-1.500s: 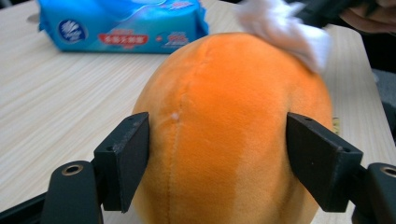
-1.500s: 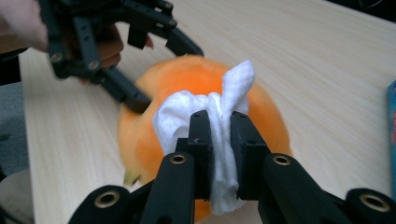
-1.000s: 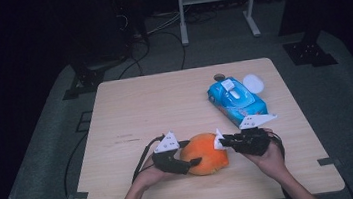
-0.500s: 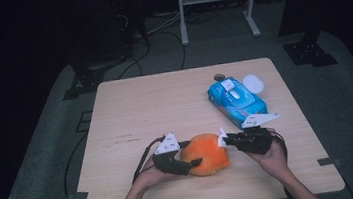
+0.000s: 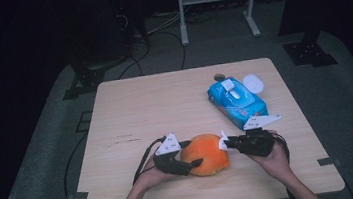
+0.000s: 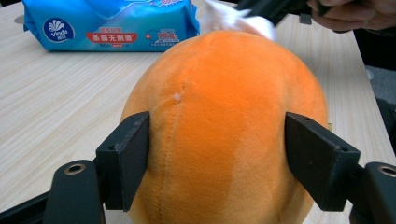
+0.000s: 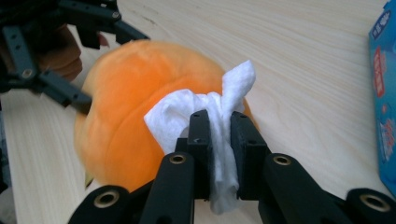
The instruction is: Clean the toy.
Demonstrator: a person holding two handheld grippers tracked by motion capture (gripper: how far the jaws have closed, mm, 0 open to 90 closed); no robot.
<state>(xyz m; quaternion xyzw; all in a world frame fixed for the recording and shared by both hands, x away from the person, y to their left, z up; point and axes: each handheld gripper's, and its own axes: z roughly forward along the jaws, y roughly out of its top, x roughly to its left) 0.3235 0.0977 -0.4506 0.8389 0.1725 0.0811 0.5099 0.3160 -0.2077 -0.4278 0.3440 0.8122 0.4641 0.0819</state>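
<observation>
Wiping looks like the step in hand: the orange plush toy (image 5: 205,154) sits near the table's (image 5: 130,110) front edge, clamped from both sides by the left gripper (image 6: 217,161). The right gripper (image 7: 219,140), jaws pinched tight on a white wet wipe (image 7: 187,112), presses it against the toy's side. Next, I judge, calls for dragging the wipe across the fabric. A blue wipes pack (image 5: 237,101) lies beyond.

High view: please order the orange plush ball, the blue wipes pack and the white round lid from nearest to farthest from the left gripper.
From the left gripper:
1. Orange plush ball: between its jaws, near the table's front edge.
2. Blue wipes pack: farther back, to the right.
3. White round lid: just behind the pack, nearest the back right corner.
</observation>
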